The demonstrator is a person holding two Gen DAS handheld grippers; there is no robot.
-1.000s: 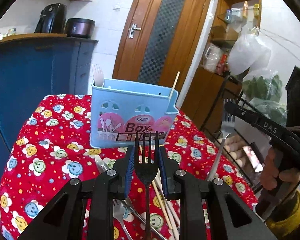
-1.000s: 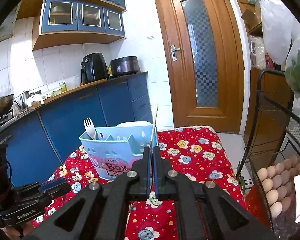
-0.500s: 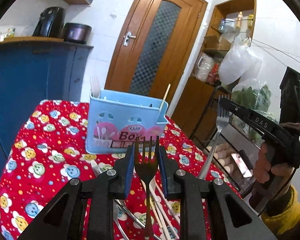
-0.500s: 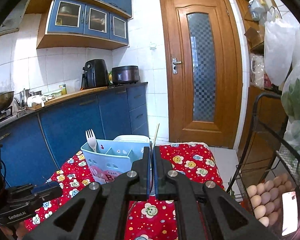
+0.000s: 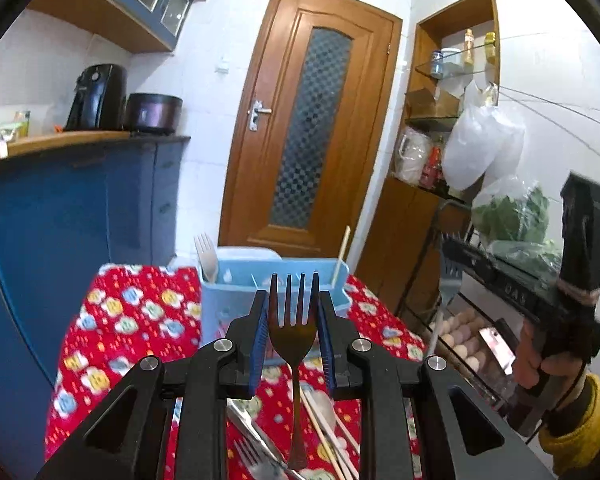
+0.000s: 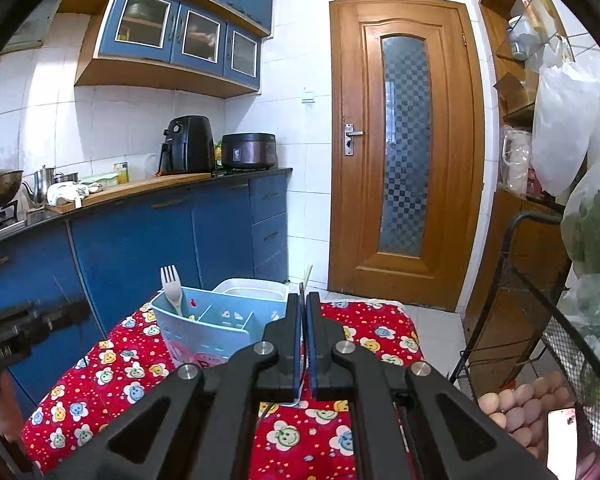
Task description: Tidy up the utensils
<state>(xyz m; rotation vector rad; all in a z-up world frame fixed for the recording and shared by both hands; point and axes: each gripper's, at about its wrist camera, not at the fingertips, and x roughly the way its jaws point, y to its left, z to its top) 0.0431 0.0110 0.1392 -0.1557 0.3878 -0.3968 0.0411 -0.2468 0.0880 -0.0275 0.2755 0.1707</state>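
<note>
A wooden door [image 6: 406,152] stands beyond blue cabinets [image 6: 172,236]

The utensil box [image 5: 274,300] stands on the table [image 5: 116,320], before the door [image 5: 308,120]. In it, a fork [image 5: 205,254] stands at the left end and a chopstick [image 5: 343,246] at the right. Nearer the camera, loose utensils [image 5: 324,432], seemingly chopsticks and forks, lie on the table.

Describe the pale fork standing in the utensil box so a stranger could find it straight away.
On the red smiley-print tablecloth stands a light blue plastic utensil box with dividers. The cream plastic fork stands tines-up in its end compartment nearest the blue cabinets. At the opposite end stands only a thin wooden chopstick.
</note>
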